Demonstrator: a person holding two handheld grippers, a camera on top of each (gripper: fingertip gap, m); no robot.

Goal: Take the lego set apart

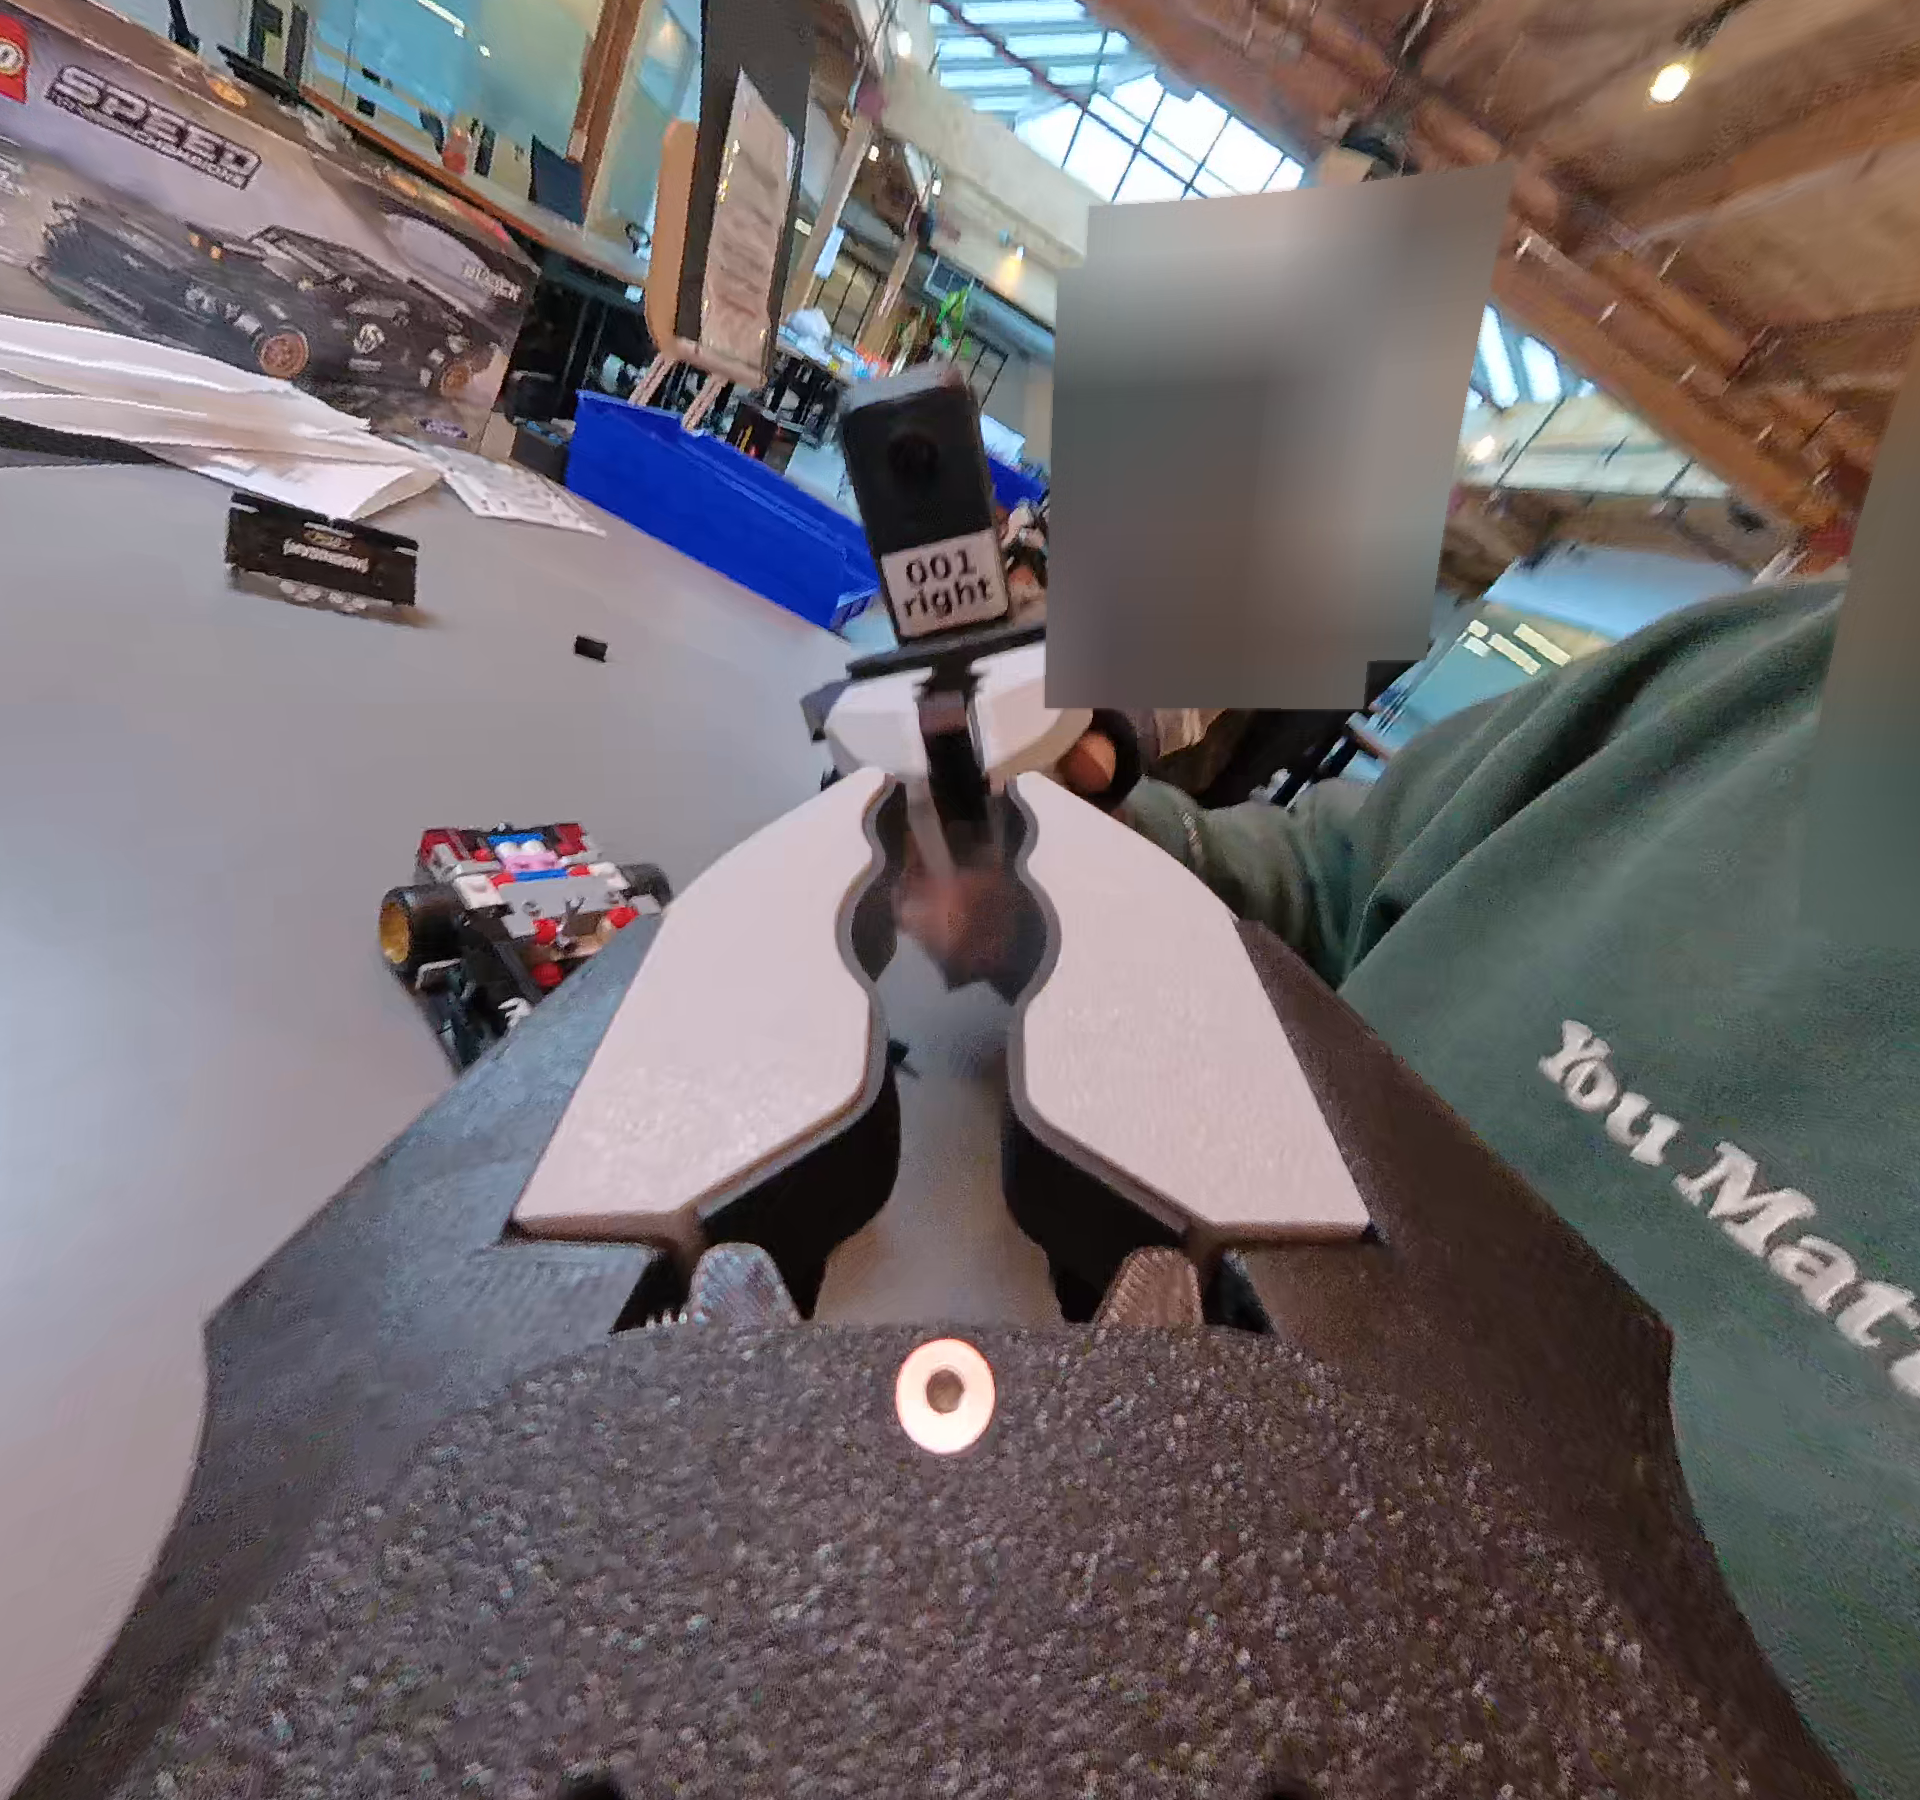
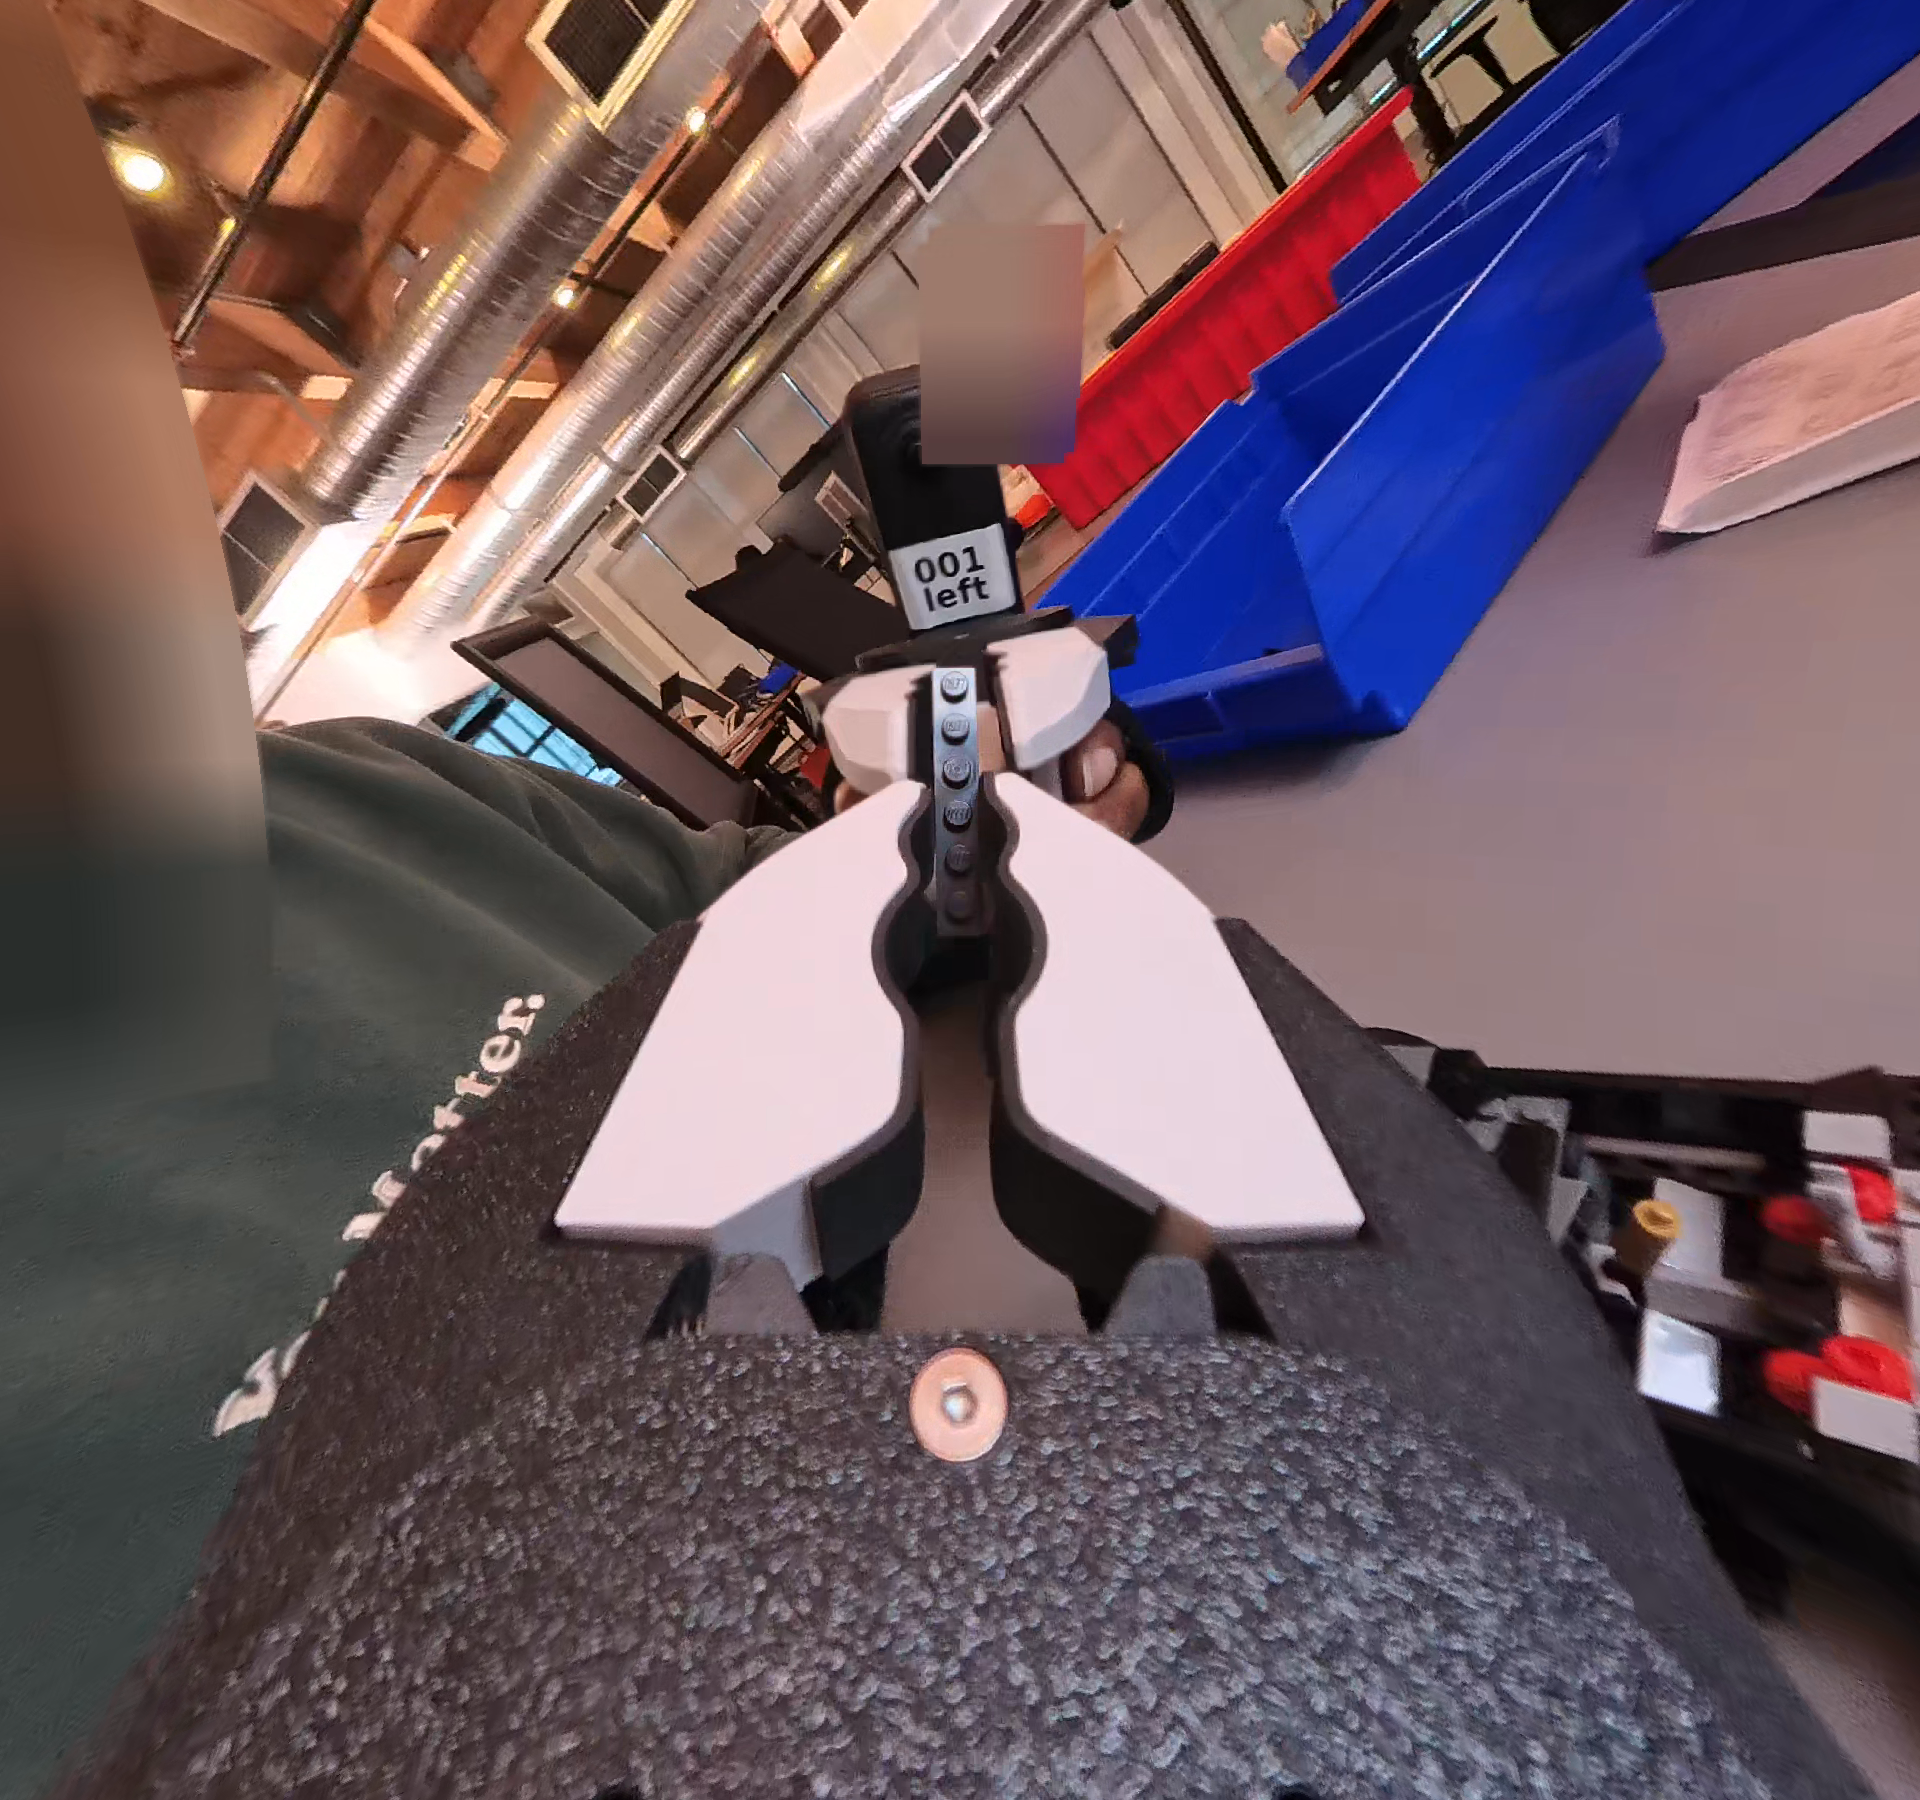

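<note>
Spanning both views, a grey table (image 1: 208, 815) is seen tilted, with a person's green sleeve (image 1: 1558, 867) alongside. Blue bins (image 2: 1455, 503) are set on the table, and a red bin (image 2: 1226, 368) is seen behind them. A car-picture box (image 1: 260, 264) and white papers (image 1: 208, 420) are laid at the table's far side.

The two grippers are raised above the table, pointed tip to tip. The left gripper (image 1: 951, 794) is closed to a narrow gap on one end of a thin black strip (image 2: 958, 805), whose row of studs is shown in the right wrist view. The right gripper (image 2: 958, 794) is closed on the strip's other end.

The partly stripped lego car (image 1: 520, 909) is left on the table, just beside the left gripper's body and apart from both tips. A black plate piece (image 1: 320, 555) and one tiny black brick (image 1: 590, 649) are scattered farther off.
</note>
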